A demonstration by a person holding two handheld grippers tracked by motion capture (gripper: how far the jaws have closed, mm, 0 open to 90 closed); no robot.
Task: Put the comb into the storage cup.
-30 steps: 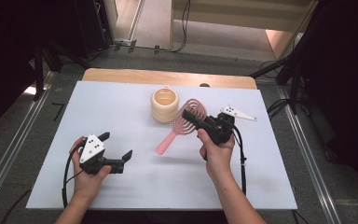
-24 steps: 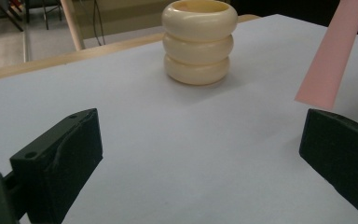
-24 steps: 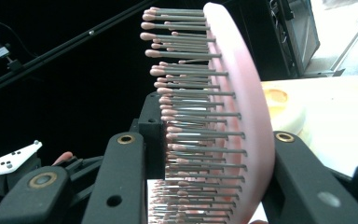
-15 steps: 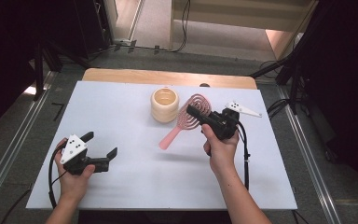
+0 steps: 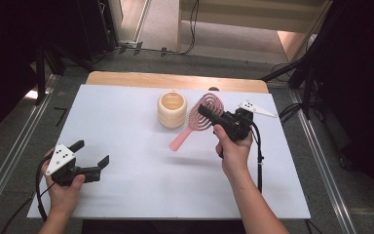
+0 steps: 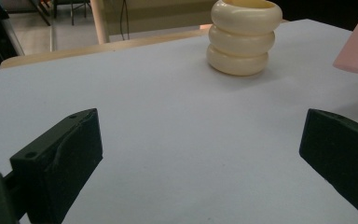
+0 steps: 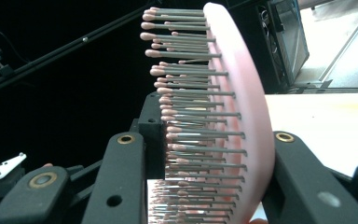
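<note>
A pink plastic paddle hairbrush with grey bristles point(image 5: 198, 122) is gripped at its head by the right gripper point(image 5: 209, 114), centre right of the high view; the handle slopes down-left and appears lifted off the white table sheet point(image 5: 126, 122), since a shadow is seen below it. In the right gripper view the jaws are seen clamped across the brush head point(image 7: 233, 116), one on the bristle side, one on the smooth back. The left gripper point(image 5: 90, 158), lower left of the high view, is held with jaws apart and nothing between them; bare sheet is seen between its pads point(image 6: 65, 154) in the left gripper view. A cream ribbed ring-stack cup point(image 5: 172, 109) stands upright just left of the brush head, apart from it.

The step in hand is judged to be carrying the brush, probably toward the cup. The grip should be kept firm, as bristles give under pressure and the head could slip. The handle should be swung clear of the cup rim so the cup is not tipped.
</note>
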